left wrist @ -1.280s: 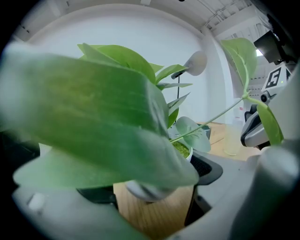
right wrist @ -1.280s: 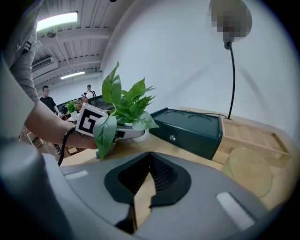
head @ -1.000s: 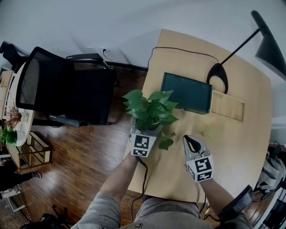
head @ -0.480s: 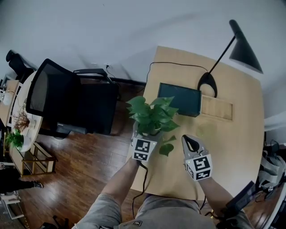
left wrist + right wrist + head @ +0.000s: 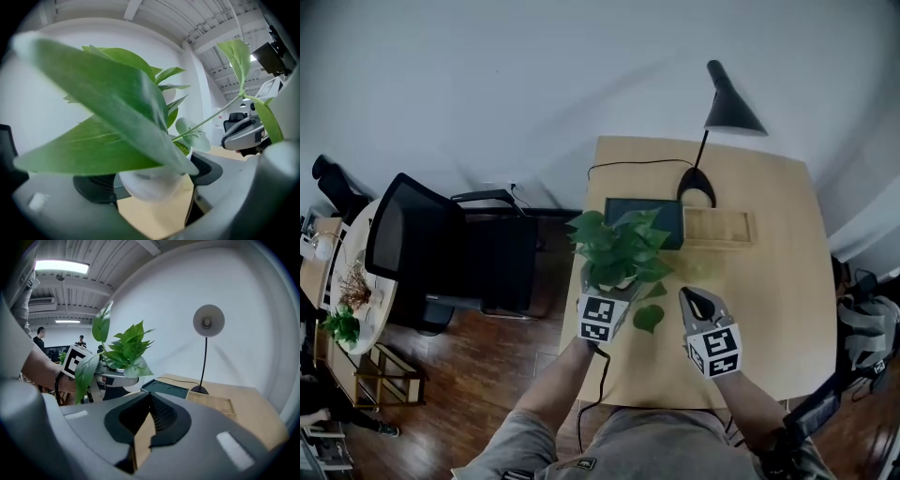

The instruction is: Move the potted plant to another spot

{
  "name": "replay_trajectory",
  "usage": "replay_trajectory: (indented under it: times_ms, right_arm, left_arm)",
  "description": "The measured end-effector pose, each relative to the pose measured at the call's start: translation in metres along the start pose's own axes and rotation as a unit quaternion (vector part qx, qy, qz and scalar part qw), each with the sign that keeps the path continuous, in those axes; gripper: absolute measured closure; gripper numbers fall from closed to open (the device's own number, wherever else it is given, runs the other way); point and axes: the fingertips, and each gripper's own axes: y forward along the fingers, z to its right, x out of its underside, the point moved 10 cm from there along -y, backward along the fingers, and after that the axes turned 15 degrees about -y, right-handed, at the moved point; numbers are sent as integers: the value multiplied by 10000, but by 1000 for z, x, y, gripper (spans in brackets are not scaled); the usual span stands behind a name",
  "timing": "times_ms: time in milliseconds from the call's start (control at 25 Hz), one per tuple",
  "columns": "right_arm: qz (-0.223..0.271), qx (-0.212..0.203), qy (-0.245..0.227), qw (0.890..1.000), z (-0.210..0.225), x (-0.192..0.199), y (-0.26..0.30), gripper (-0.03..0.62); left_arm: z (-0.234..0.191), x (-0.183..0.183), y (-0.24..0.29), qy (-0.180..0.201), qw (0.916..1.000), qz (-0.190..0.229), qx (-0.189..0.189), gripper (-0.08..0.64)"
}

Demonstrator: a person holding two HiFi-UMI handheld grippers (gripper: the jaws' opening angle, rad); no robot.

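Since a second ago the potted plant (image 5: 619, 251) has risen above the tabletop's (image 5: 769, 262) left edge, its pot clamped in the wide-spread left tool (image 5: 607, 283), while the right tool (image 5: 695, 299), jaws together and empty, points slightly downward beside it.

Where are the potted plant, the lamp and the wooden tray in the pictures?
potted plant (image 5: 617, 246): head view, on its green leaves.
lamp (image 5: 732, 107): head view, on its dark shade.
wooden tray (image 5: 717, 228): head view, on its bare bottom.
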Motion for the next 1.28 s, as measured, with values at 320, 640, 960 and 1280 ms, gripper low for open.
replay_trajectory:
  times_ms: [320, 640, 960, 1280]
  right_arm:
    - [-37, 309, 144, 9994, 26, 29, -55, 588]
    - [96, 203, 164, 9996, 90, 73, -111, 588]
    - [193, -29, 178, 9997, 161, 118, -158, 588]
    - [146, -277, 163, 9994, 190, 147, -188, 588]
  left_arm:
    - [63, -5, 25, 112, 9995, -24, 299, 104]
    - [145, -4, 65, 74, 9998, 60, 177, 104]
    - [223, 12, 92, -18, 9998, 94, -166, 104]
    - [273, 44, 109, -116, 9993, -128, -335, 104]
